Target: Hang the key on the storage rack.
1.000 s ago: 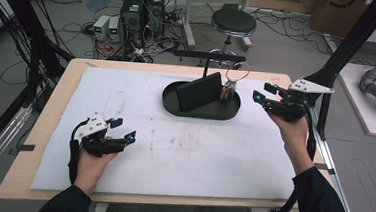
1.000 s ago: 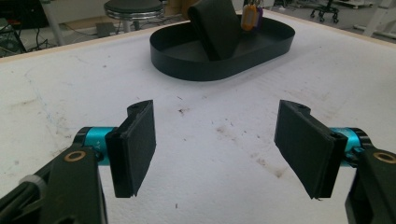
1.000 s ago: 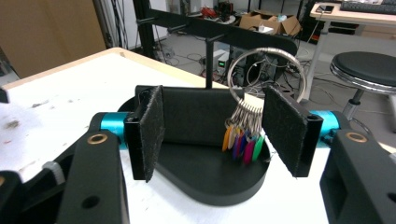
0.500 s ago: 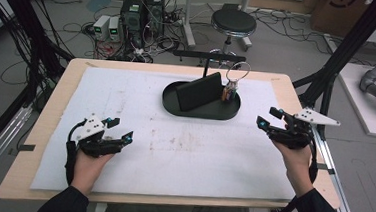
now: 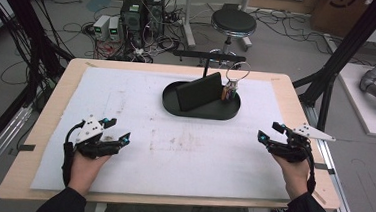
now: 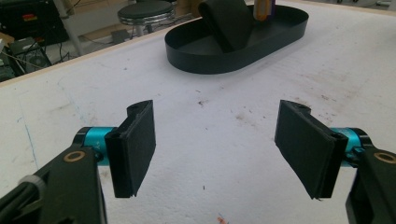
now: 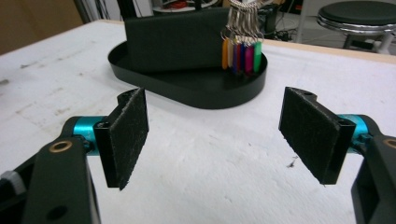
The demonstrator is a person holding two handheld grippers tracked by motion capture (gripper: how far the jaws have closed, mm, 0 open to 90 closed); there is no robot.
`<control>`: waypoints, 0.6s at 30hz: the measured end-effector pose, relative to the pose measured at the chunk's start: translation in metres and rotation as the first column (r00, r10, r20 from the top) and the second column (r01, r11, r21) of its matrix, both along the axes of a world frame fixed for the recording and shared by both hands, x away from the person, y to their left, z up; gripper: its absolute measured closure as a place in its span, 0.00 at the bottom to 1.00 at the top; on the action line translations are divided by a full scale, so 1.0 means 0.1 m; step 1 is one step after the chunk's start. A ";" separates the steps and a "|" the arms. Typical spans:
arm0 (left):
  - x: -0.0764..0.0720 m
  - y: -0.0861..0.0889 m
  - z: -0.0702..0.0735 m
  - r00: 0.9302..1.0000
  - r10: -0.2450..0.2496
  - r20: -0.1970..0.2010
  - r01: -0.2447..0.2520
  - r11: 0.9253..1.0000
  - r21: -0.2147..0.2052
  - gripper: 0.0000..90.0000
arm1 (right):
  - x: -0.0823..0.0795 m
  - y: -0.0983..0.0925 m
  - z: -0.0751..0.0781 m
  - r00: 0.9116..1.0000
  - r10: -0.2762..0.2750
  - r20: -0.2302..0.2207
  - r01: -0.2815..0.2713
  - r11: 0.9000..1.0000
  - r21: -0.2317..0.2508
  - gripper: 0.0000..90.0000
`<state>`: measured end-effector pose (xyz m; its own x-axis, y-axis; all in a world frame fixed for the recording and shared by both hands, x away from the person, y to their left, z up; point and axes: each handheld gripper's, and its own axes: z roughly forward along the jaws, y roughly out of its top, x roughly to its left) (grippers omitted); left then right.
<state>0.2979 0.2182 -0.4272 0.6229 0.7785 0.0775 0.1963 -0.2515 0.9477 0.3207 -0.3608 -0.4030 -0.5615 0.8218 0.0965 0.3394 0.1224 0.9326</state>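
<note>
Both jaws stand apart, empty: the left hand-held gripper (image 5: 116, 138) rests on the white-padded bench (image 5: 140, 107), and the right hand-held gripper's (image 5: 269, 133) jaws have just been opening. The bunch of coloured key tags on a wire ring (image 7: 241, 51) hangs, seemingly, against the black upright slab (image 7: 175, 39) in the black oval tray (image 7: 205, 95). Placing looks finished; next comes resetting.

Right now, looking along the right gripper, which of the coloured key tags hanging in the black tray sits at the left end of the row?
The orange tag: it hangs leftmost, beside the black block; the green tag ends the row's other side.
</note>
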 end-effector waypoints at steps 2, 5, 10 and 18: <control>0.00 0.01 0.00 1.000 -0.001 0.002 0.001 1.000 0.001 0.32 | -0.02 -0.02 -0.01 1.000 -0.015 -0.007 0.015 1.000 0.005 0.27; 0.00 0.02 0.00 1.000 -0.002 0.005 0.002 1.000 0.001 0.32 | -0.03 -0.06 -0.02 0.999 -0.035 0.002 0.035 0.999 -0.002 0.26; -0.01 0.03 0.01 1.000 -0.005 -0.001 0.005 1.000 -0.011 0.32 | -0.02 -0.10 -0.06 0.999 -0.049 -0.008 0.049 0.999 -0.007 0.26; -0.01 0.04 0.01 1.000 0.009 -0.008 -0.009 1.000 -0.009 0.32 | -0.02 -0.11 -0.07 0.998 -0.055 0.000 0.055 0.998 -0.027 0.25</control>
